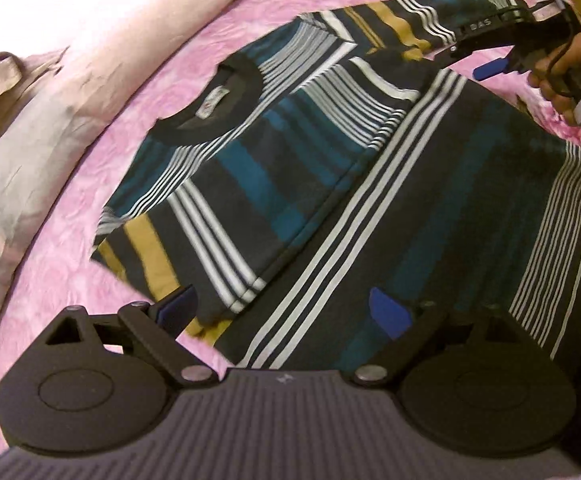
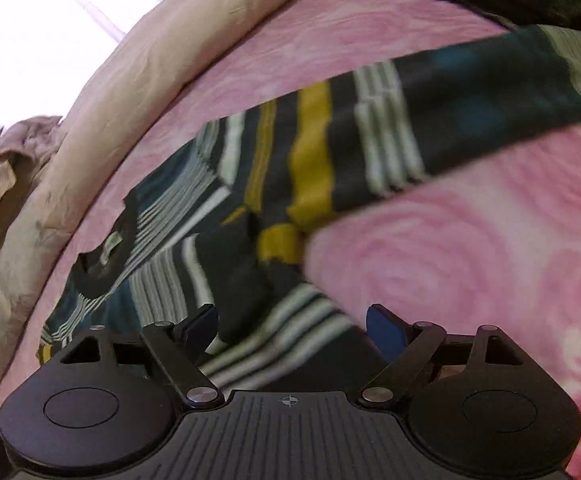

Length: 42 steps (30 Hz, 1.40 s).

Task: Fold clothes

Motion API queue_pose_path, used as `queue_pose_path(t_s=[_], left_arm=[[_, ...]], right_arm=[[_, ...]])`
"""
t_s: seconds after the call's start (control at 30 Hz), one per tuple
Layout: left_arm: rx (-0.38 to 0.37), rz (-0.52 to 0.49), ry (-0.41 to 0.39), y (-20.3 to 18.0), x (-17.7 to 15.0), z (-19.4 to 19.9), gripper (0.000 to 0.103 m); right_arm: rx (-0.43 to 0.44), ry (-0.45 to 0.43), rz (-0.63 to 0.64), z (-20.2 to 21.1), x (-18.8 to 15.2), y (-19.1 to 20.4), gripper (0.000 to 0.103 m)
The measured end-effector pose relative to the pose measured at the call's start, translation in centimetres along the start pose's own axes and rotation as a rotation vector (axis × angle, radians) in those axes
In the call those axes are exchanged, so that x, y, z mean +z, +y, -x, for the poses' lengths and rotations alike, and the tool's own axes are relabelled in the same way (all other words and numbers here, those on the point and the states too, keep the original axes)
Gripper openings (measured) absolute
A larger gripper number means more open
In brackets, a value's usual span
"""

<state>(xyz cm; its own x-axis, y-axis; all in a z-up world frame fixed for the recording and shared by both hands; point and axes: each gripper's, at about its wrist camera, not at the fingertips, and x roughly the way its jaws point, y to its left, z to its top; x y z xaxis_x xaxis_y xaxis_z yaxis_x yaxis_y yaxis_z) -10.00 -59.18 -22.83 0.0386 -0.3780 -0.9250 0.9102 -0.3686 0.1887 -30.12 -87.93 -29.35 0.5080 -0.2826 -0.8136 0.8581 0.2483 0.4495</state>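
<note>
Left wrist view, striped sweater spread on pink bedspread, one sleeve folded across its chest, left gripper jaws apart just above its hem, right wrist view, right gripper jaws wide apart over the sweater's edge, gripping nothing

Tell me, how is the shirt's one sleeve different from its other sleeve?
The far sleeve lies stretched out straight across the pink blanket; the near sleeve is folded over the shirt's body. The far sleeve reaches away from the shirt; the near sleeve stays on top. Both share white, teal and yellow stripes.
</note>
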Motion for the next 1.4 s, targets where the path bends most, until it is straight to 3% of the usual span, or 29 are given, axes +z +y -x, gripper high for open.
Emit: queue_pose_path(t_s=[0.1, 0.3, 0.43, 0.5, 0.7, 0.83, 0.9, 0.97, 1.03, 1.2, 1.27, 1.33, 1.4], left_arm=[[-0.022, -0.028, -0.016, -0.7, 2.1, -1.0, 0.091], [-0.069, -0.118, -0.046, -3.7, 7.5, -3.8, 0.091], [-0.102, -0.17, -0.056, -6.1, 10.9, -5.3, 0.091], [-0.12, -0.198, -0.054, -7.2, 12.2, -6.0, 0.091], [-0.144, -0.27, -0.027, -9.4, 14.3, -8.3, 0.091], [-0.15, -0.273, -0.023, -9.7, 14.9, -8.7, 0.091], [-0.151, -0.275, -0.025, -9.7, 14.9, -8.7, 0.091], [-0.151, -0.271, -0.028, -9.6, 14.8, -8.7, 0.091], [-0.148, -0.266, -0.031, -9.4, 14.6, -8.5, 0.091], [-0.132, -0.23, -0.042, -8.2, 13.1, -7.4, 0.091], [-0.124, -0.206, -0.044, -7.6, 12.2, -7.0, 0.091], [-0.116, -0.182, -0.045, -6.9, 11.0, -6.4, 0.091], [-0.106, -0.153, -0.059, -6.2, 9.7, -5.5, 0.091]], right_arm=[[-0.056, -0.052, -0.04, 2.1, 0.3, -3.2, 0.084], [-0.151, -0.218, -0.283, 6.6, 4.7, -12.9, 0.084], [-0.142, -0.316, -0.455, 7.9, 7.4, -19.2, 0.083], [-0.12, -0.359, -0.543, 8.0, 8.3, -21.9, 0.076], [-0.096, -0.44, -0.687, 7.5, 9.7, -27.5, 0.074], [-0.055, -0.488, -0.741, 7.6, 10.2, -29.3, 0.074], [-0.046, -0.496, -0.758, 7.9, 10.2, -29.5, 0.064], [-0.073, -0.472, -0.764, 7.9, 10.0, -29.6, 0.023], [-0.099, -0.451, -0.768, 8.1, 9.7, -29.7, 0.009], [-0.171, -0.464, -0.62, 10.3, 10.7, -25.8, 0.005], [-0.231, -0.461, -0.387, 11.4, 11.8, -21.0, 0.005], [-0.286, -0.451, -0.048, 11.9, 12.2, -14.1, 0.005], [-0.233, -0.452, 0.212, 12.1, 10.8, -7.0, 0.005]])
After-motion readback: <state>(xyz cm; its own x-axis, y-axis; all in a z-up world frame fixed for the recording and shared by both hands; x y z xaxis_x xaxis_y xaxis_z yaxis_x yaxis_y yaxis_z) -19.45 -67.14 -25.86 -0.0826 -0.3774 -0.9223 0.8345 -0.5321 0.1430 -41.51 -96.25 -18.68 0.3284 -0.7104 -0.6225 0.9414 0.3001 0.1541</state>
